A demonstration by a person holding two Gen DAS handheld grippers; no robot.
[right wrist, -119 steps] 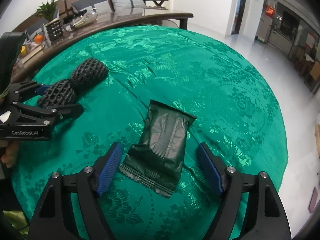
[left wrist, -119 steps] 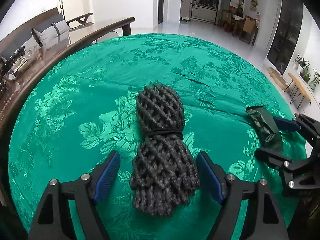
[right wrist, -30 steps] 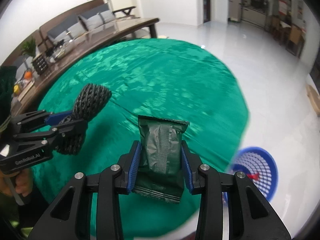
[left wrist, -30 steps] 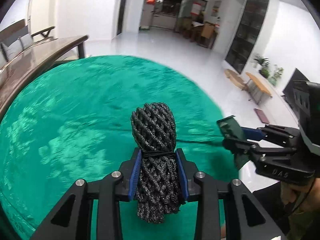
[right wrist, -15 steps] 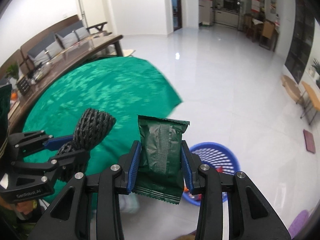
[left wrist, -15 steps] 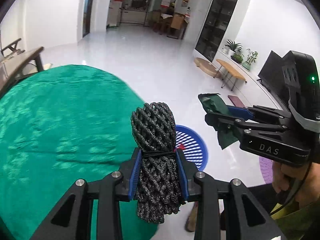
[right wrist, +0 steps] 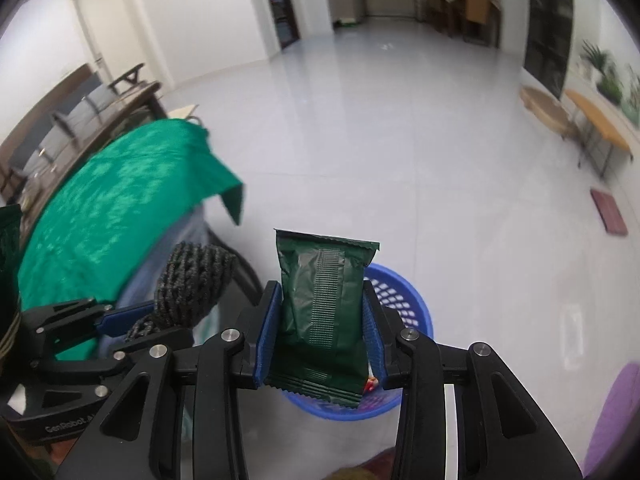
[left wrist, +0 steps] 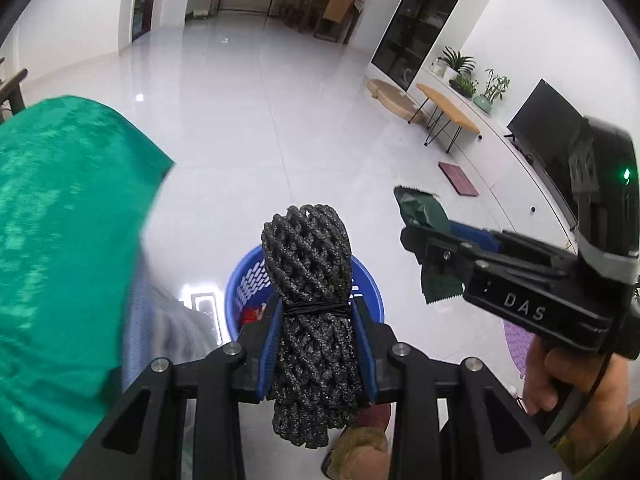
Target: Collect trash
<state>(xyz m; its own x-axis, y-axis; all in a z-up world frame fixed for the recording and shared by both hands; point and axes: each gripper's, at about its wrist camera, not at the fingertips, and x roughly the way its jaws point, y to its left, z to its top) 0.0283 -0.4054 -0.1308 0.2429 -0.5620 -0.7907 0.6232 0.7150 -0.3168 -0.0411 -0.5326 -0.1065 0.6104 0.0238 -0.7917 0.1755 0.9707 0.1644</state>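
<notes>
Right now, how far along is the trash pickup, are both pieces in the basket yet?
Not yet. Done: both pieces are off the green tablecloth. In hand: the left gripper is clamped on the black foam net bundle, and the right gripper on the dark green snack wrapper, both above the blue basket, which already holds some scraps. Left: open both over the basket and drop them in.

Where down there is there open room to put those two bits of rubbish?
The white floor beyond the blue basket is bare up to the wooden bench. It is crowded between the basket and the green-clothed table.
</notes>
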